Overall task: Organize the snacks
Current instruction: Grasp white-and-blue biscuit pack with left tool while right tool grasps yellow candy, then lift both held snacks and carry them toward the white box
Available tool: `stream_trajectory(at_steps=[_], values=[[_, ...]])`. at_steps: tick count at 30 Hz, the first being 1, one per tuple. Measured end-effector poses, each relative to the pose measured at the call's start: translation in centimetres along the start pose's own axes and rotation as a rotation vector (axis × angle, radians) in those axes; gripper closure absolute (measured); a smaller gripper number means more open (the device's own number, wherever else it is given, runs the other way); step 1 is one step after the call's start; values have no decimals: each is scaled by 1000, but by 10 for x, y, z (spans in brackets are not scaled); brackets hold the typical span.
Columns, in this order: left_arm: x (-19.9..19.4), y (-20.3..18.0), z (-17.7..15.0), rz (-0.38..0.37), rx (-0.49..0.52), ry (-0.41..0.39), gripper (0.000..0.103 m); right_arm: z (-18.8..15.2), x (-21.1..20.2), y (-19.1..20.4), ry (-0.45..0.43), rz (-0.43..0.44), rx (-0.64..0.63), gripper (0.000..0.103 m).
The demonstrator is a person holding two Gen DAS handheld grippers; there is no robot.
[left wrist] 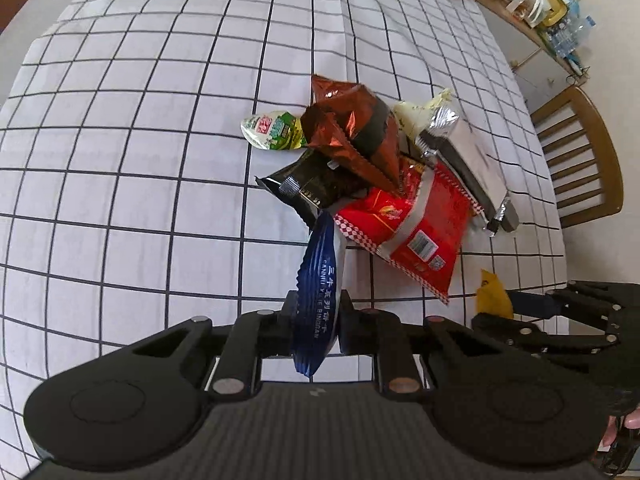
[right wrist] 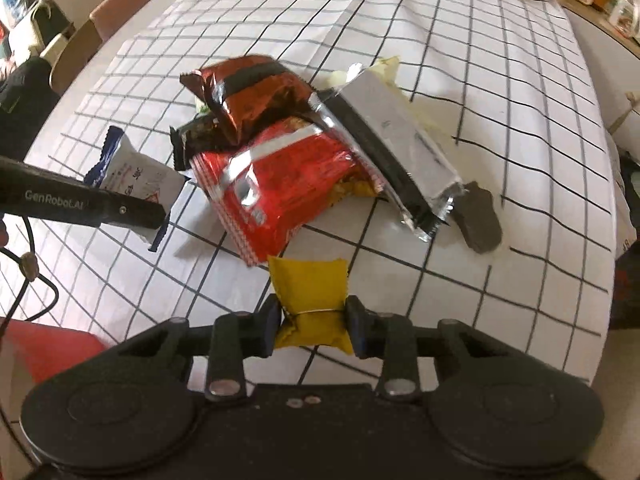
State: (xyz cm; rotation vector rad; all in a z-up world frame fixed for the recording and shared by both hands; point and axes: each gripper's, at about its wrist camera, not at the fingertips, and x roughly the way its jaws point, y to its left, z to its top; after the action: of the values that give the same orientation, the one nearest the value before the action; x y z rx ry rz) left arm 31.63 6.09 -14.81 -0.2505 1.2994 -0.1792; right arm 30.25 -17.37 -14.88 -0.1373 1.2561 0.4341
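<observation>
Clamping blue packet [left wrist: 318,300], yellow packet [right wrist: 310,304]

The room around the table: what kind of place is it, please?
Probably a home dining room: a checked tablecloth, a wooden chair beside the table, and a shelf of jars and bottles.

A table is covered by a checked cloth [left wrist: 160,100]; a heap is seen lying on it — red bag [left wrist: 404,236], black packet [left wrist: 316,184], green pouch [left wrist: 272,130], silver wrapper [right wrist: 400,136].

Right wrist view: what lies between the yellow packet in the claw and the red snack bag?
Only bare checked tablecloth; the yellow packet sits just short of the red bag.
</observation>
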Motion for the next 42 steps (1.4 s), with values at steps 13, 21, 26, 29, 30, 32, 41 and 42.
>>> stream_trajectory(at_steps=[13,21,26,29,30,32,41,42], values=[[-55,-19,-18,-8,81,-80,85,-27,-76,7,-145,6,76,70],[-101,-45,-49,-1,116,-147,85,-51,-117,17,-197,56,61,70],[-117,-64,-73,15,143,-175,85,-69,-134,24,-216,91,30,70],[-117,-69,-81,27,135,-169,85,-78,-140,26,-214,118,9,70],[-117,-69,-82,34,131,-167,85,-81,-142,25,-214,127,6,70],[-114,-71,-82,39,131,-158,85,-87,-146,25,-219,142,-1,70],[-61,-85,-55,115,252,23,85,-102,-153,6,-231,131,63,69],[-54,-88,-52,125,280,41,85,-103,-151,4,-229,127,74,69]])
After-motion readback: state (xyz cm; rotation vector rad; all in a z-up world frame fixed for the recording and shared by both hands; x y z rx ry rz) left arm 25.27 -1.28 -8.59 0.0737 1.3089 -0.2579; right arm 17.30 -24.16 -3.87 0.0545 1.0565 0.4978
